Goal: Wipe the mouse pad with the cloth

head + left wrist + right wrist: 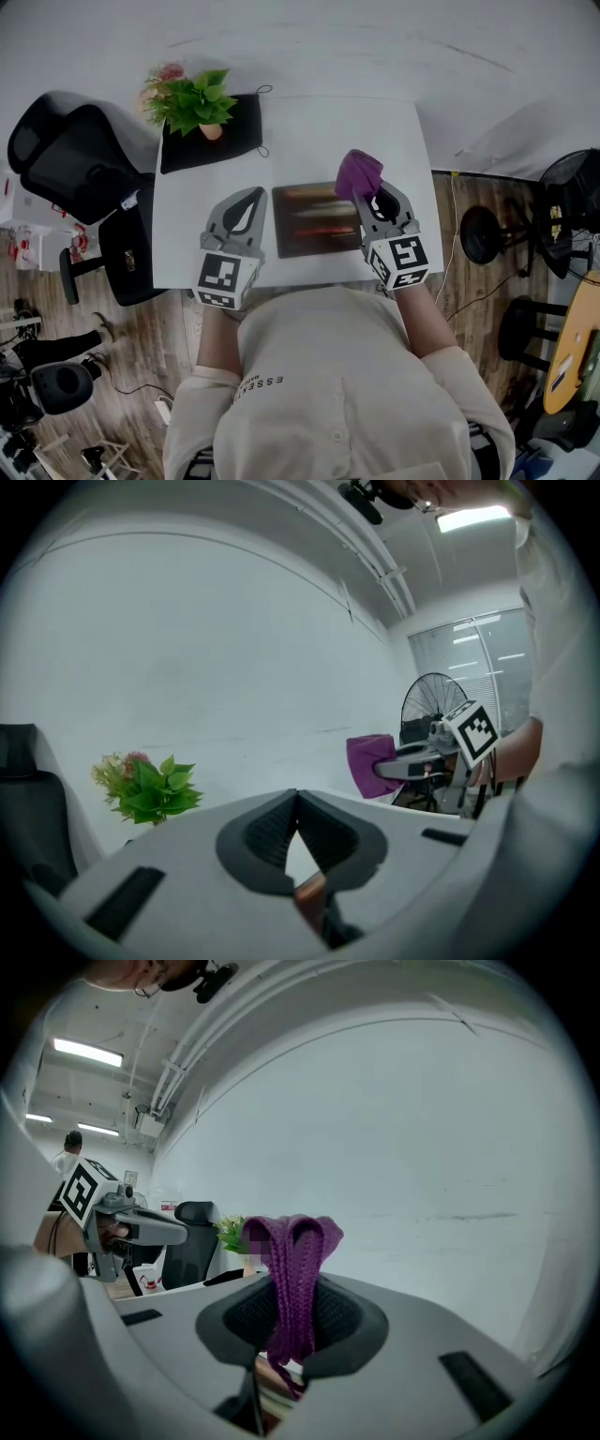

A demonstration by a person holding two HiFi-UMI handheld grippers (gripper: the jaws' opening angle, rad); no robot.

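Left gripper (251, 199) lies just left of the mouse pad (315, 220), its jaws closed tip to tip on nothing; its own view (296, 801) shows the ribbed black pads meeting at the front, with a small diamond-shaped gap behind them. Far left of the pad, off the table, a black office chair (66, 155) stands on the wooden floor (141, 375). Beyond the pad's far left corner, a leafy green plant (197, 101) in a small pot sits on a black mat (234, 139) at the back corner of the white table (309, 122).

The pad is a dark, flat rectangle with reddish streaks, lying near the table's front edge between the two grippers. Bare white tabletop stretches beyond its far side, with nothing standing there.

At the pad's far right corner, the right gripper (367, 194) is clamped on the purple cloth (358, 172); in its own view (292, 1302) the knitted fabric (295, 1260) rises bunched from between the jaws. Whether the cloth touches the pad cannot be told.

Right of the pad, past the table edge, a round black stool (480, 234) and a floor fan (572, 187) stand well apart from it.
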